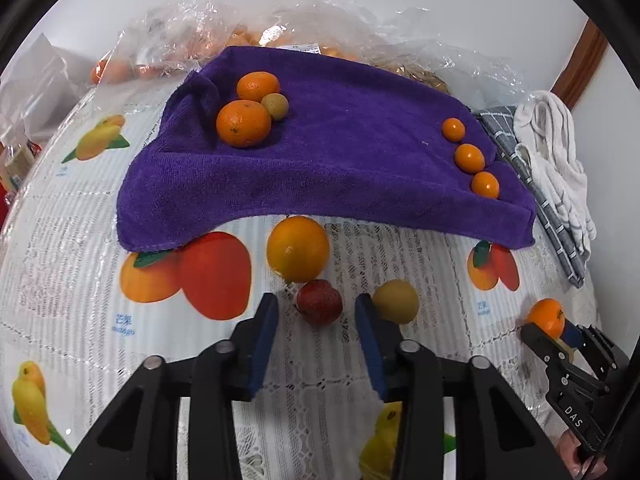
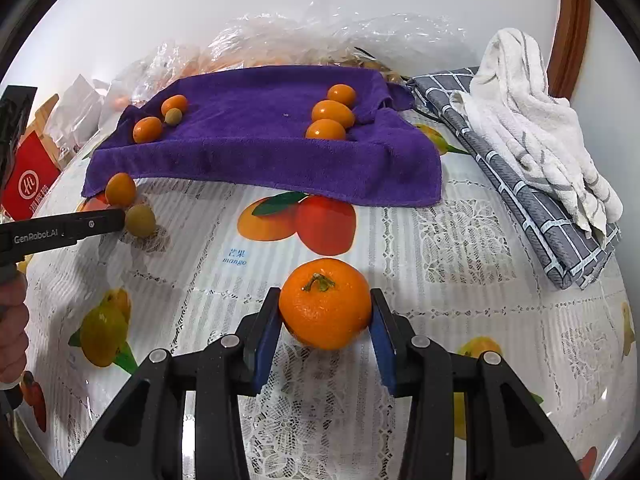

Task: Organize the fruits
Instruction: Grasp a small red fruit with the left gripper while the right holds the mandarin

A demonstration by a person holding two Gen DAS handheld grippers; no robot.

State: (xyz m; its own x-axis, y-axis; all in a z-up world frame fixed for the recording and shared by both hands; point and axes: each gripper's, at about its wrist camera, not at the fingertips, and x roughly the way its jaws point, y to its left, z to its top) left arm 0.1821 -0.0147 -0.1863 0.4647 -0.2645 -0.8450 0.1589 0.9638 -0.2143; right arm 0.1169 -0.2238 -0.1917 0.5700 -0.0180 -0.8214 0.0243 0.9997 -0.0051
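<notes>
the right gripper pinches a stemmed mandarin between its 2 blue pads, stem upward, low over the fruit-printed tablecloth; the left wrist view shows the same grip from the side at far right. the left gripper has its jaws spread apart with nothing clamped: a small dark red fruit lies on the cloth just ahead between the fingertips, and neither pad presses on it as far as can be seen. a large round orange sits right behind the red fruit, touching or nearly touching it, at the front edge of the purple towel. a yellowish fruit lies just beside the right-hand finger of that gripper. on the towel, at its left part, 2 mandarins and a small tan fruit are clustered together, touching; along its right edge 3 small kumquats stand in a row. behind the towel lies crumpled clear plastic with more orange fruit inside. to the right of the towel a grey checked cloth lies folded with a white towel heaped on top. a person's hand shows at the left edge of the right wrist view.
</notes>
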